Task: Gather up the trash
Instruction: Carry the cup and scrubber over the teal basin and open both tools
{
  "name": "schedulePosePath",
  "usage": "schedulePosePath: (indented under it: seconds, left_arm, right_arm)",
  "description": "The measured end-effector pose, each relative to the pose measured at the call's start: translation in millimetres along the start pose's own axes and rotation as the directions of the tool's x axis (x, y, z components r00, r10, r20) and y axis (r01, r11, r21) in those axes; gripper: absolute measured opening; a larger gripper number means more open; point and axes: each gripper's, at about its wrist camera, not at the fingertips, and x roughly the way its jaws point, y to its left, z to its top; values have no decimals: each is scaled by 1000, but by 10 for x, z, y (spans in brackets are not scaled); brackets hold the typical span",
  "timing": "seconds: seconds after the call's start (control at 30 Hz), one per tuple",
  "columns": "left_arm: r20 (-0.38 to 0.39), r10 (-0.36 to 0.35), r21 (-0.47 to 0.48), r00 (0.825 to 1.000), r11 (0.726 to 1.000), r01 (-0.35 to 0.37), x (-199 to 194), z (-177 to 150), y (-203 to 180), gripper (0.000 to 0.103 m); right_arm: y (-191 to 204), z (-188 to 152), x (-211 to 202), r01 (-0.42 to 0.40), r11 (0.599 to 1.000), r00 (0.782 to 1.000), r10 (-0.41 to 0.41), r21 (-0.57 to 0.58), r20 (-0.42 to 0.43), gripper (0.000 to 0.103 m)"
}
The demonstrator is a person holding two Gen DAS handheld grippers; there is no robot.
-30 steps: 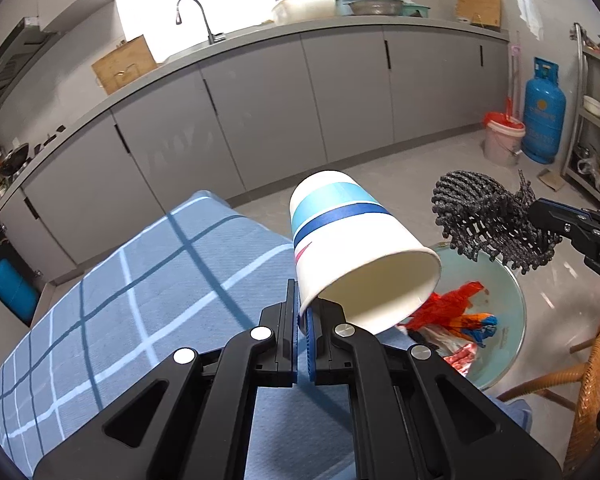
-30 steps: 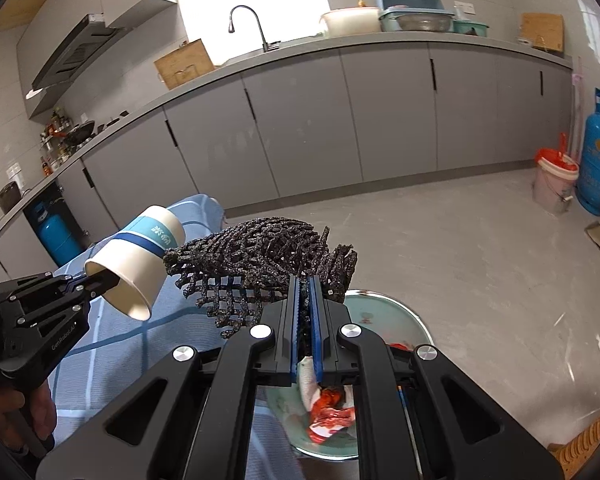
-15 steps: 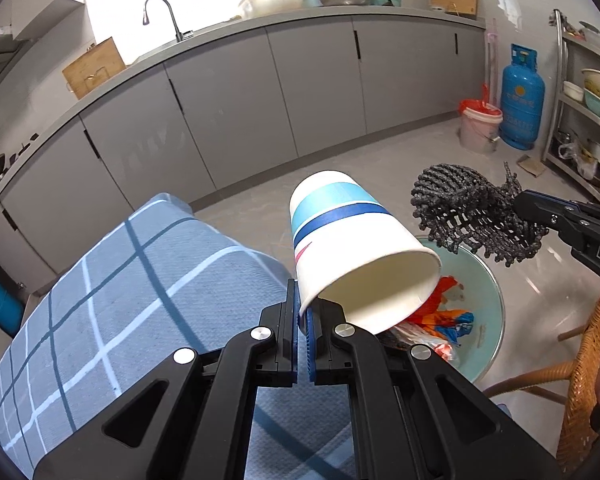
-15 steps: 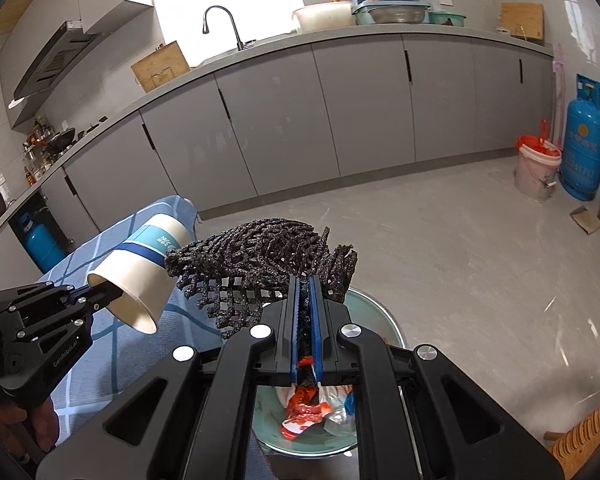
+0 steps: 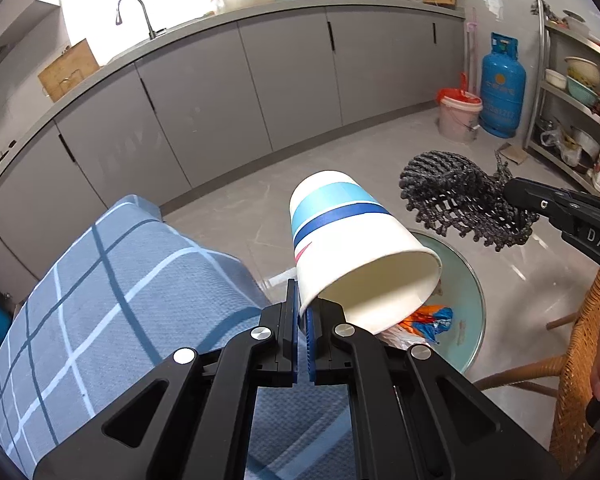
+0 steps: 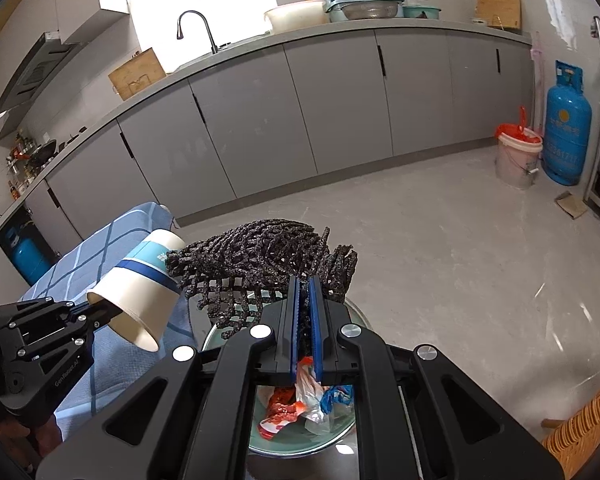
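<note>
In green basin (image 6: 342, 436): wrappers (image 6: 300, 404); paper cup (image 5: 356, 248) empty.

Cup (image 5: 352, 248) and mesh (image 5: 460, 204) above bin (image 5: 470, 300)

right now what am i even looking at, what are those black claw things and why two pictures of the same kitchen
The black claws are two hand-held grippers, one in each of a person's hands, each with a camera that looks along its fingers. So each picture is one gripper's own view.

The left gripper is shut on the rim of a paper cup. The right gripper is shut on a piece of black mesh. Both hang above a pale green bin that already holds crumpled wrappers. Beside the bin is a table under a blue checked cloth.
</note>
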Motion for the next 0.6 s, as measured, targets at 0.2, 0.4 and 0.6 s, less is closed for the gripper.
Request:
schedulePosePath:
  seconds: [0.2,0.4,0.6]
  left_arm:
    - [-26,-19,9,999,1000,19,108,-11,-75,5]
    - [-45,-22,17,999,1000,22,190,-7,-98,5]
    - [-65,-33,22,997,999,35,262,-21,-126,5]
  right_arm:
    - [-61,-43,58,7,1000,1000,-6,19,-14,7]
    - [-112,-74,182,22,999,999,-21,33,-42,8]
    - [-133,-108,299,29,999,997,-26,44,-66,8]
